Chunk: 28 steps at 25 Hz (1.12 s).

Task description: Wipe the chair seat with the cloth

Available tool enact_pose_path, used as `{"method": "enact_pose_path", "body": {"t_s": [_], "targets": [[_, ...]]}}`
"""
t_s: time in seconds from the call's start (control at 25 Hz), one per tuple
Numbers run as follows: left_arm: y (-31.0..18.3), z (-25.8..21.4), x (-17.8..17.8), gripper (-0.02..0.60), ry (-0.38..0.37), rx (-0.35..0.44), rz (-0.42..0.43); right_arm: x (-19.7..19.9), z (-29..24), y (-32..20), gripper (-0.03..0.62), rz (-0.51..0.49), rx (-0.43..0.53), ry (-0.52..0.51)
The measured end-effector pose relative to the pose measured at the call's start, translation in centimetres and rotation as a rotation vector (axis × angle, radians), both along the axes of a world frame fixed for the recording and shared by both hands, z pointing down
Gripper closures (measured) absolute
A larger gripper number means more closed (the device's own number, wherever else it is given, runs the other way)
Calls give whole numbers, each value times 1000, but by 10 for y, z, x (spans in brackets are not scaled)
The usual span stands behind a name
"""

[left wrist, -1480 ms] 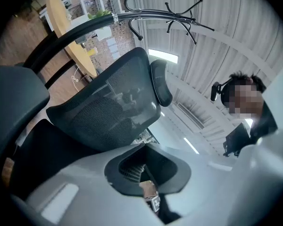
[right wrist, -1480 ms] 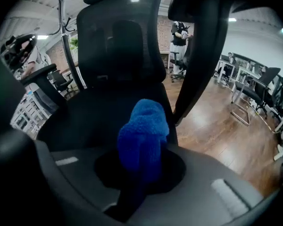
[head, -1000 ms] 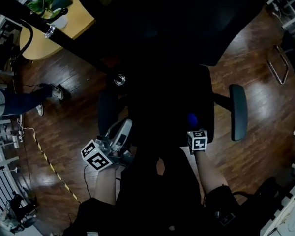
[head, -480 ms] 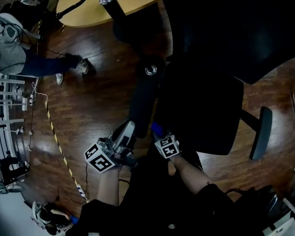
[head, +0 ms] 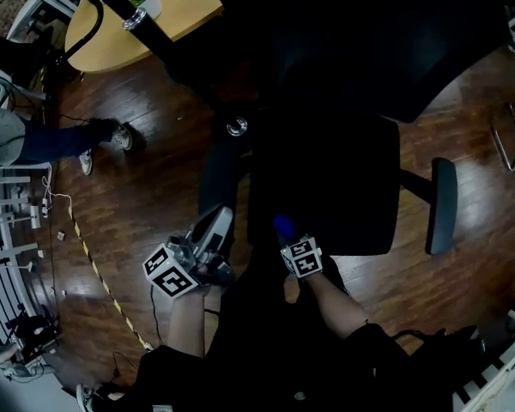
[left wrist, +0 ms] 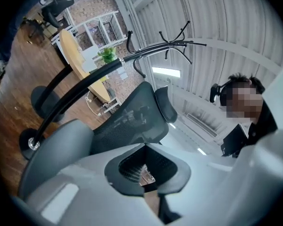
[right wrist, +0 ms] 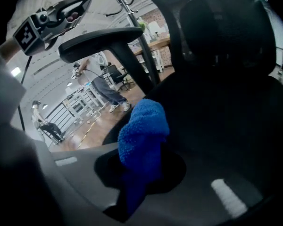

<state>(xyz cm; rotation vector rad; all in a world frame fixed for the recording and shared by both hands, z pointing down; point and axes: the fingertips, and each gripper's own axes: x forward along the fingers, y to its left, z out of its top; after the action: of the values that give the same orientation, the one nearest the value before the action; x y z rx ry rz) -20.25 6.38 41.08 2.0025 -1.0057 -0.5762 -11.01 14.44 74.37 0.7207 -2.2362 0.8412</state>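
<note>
The black office chair's seat (head: 335,183) lies in front of me in the head view, with an armrest (head: 218,174) on its left and another (head: 442,204) on its right. My right gripper (head: 290,237) is shut on a blue fluffy cloth (head: 282,226) at the seat's near left edge. In the right gripper view the cloth (right wrist: 142,138) sticks up between the jaws of the right gripper (right wrist: 139,173), with the dark seat (right wrist: 226,117) beyond it. My left gripper (head: 208,234) hangs shut and empty beside the left armrest, off the seat. The left gripper (left wrist: 146,175) points up at the chair's mesh back (left wrist: 132,114).
The floor is dark wood. A round yellow table (head: 159,20) stands at the far left, and a black stand's pole and base (head: 236,127) are next to the chair. A person's legs (head: 60,140) show at the left. A yellow line (head: 94,269) crosses the floor.
My right gripper with the cloth has moved from the seat's near right part to its near left edge. The left gripper has kept its place by the armrest.
</note>
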Motion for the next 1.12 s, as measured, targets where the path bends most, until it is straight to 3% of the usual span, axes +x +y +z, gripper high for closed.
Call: {"method": "enact_pose_path", "body": {"t_s": [0.36, 0.52, 0.72, 0.92, 1.0, 1.12], "targets": [[-36, -4, 77, 589, 38, 20, 200, 237, 3, -33, 559, 406, 15, 212], [-43, -1, 103, 591, 42, 14, 250, 304, -8, -38, 559, 485, 50, 261], [-47, 2, 121, 591, 35, 9, 275, 320, -10, -40, 559, 521, 58, 262], [-52, -2, 120, 591, 20, 11, 253, 317, -17, -48, 559, 562, 22, 198], [-54, -10, 113, 591, 13, 9, 244, 295, -43, -59, 559, 549, 50, 117], [-58, -36, 110, 591, 9, 32, 239, 253, -114, -93, 559, 548, 136, -84]]}}
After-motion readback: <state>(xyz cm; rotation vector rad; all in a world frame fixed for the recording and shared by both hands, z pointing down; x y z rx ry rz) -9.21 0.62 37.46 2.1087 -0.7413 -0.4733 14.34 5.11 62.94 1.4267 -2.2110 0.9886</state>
